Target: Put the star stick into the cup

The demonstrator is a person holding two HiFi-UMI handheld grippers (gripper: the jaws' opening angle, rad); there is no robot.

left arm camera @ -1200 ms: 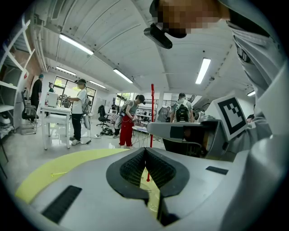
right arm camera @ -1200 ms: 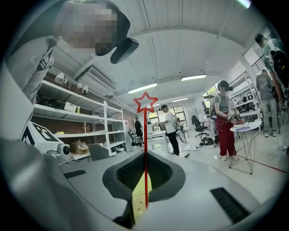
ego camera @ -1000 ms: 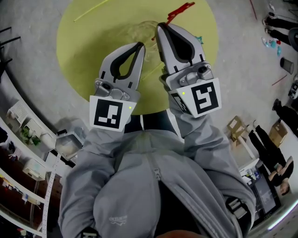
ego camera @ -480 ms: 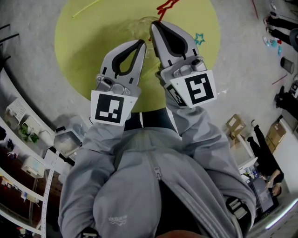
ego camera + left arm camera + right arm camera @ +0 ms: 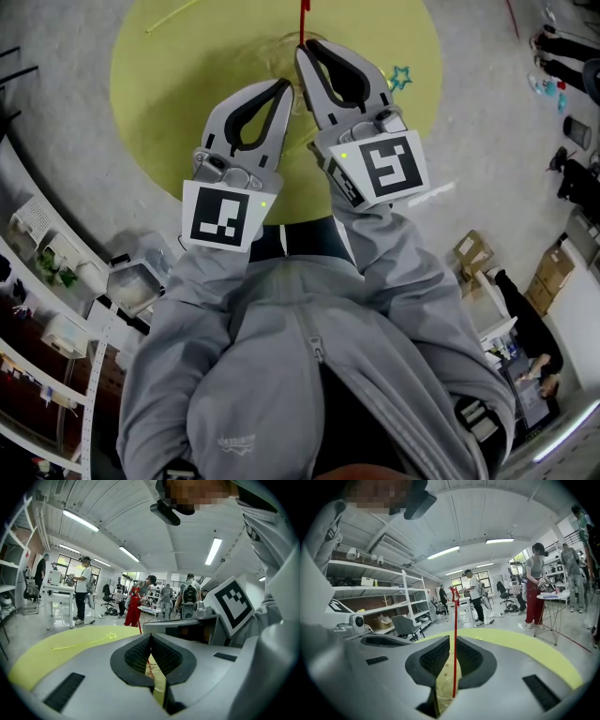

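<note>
- Insertion step: the right gripper (image 5: 302, 47) pinches the star stick (image 5: 454, 620) upright above the cup (image 5: 278, 52).
- The left gripper (image 5: 284, 87), pressed together, seemingly steadies the cup's rim.
- Next: lower the stick straight in.

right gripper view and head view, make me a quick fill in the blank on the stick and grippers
1. The right gripper is shut on a ___ stick.
2. In the right gripper view, that stick stands ___.
3. In the head view, a loose yellow stick lies on the mat, to the ___ of the left gripper.

Missing words: red; upright; left
</note>
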